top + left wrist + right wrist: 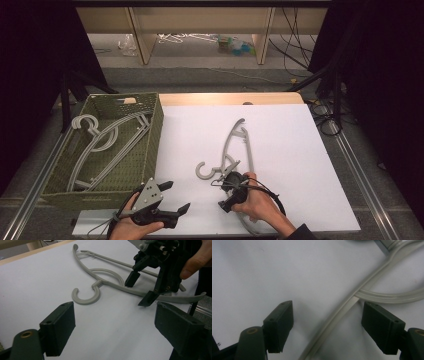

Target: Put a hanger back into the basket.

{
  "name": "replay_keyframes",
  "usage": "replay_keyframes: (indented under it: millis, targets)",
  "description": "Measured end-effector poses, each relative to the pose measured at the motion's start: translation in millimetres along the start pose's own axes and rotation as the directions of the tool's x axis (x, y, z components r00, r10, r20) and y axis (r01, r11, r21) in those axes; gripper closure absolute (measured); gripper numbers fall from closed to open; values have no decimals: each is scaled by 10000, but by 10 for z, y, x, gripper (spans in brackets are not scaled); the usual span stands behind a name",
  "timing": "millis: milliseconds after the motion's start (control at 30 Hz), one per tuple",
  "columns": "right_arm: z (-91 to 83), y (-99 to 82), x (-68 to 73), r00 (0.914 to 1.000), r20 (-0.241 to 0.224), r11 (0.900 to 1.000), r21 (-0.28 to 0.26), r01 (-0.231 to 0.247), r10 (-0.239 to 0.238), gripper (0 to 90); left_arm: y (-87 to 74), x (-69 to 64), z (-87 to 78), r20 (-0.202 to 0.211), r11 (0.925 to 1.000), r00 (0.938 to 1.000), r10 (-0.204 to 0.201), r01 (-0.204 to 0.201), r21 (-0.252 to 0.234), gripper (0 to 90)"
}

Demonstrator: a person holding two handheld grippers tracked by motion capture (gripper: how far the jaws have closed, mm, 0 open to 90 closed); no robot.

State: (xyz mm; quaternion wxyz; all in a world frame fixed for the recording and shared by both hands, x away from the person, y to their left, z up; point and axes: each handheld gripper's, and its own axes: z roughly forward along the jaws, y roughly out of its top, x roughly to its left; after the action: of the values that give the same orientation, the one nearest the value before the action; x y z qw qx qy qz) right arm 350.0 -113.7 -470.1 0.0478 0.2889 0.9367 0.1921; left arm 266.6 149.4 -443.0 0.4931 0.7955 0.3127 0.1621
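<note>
A grey plastic hanger (227, 145) lies flat on the white tabletop (290, 150), its hook (85, 300) pointing toward the basket. My right gripper (223, 195) points down over the hanger's near arm. In the right gripper view that arm (337, 315) runs between the open jaws (327, 322), and neither pad touches it. My left gripper (176, 196) hovers near the front edge, left of the hanger, its jaws (115, 322) wide open with nothing between them. From it I see the right gripper (140, 288) standing over the hanger.
A green woven basket (156, 145) stands at the table's left and holds a few more grey hangers (107, 140). Metal rails (350, 155) run along the table's sides. Beyond the far edge are a wooden shelf and floor cables (295, 55).
</note>
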Motion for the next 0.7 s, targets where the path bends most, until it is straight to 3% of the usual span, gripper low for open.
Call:
replay_keyframes:
  millis: [67,167,267,367,433,700]
  targets:
    - [3,17,-23,9999,-117,9999,13,-125,125,276,-9,8,9,76,10000,10000,-53,54,-22,172]
    - [-12,38,-55,9995,-66,9995,128,-295,296,370,-18,18,4,33,10000,10000,-70,70,32,172]
    - [-18,41,-50,9999,91,9997,226,96,-98,399,-12,31,8,39,9995,9996,-269,270,-152,176]
    - [-28,33,-65,9989,47,9987,197,465,-466,450,-15,42,1,-39,9999,9999,-168,167,-24,176]
    - [-44,25,-74,9970,-99,9968,181,775,-773,551,-13,43,7,-31,9997,9997,-239,239,-24,180]
    - [-94,-24,-156,9919,-422,9923,277,1207,-1195,788,-25,52,-10,-11,9997,9997,-227,227,20,187]
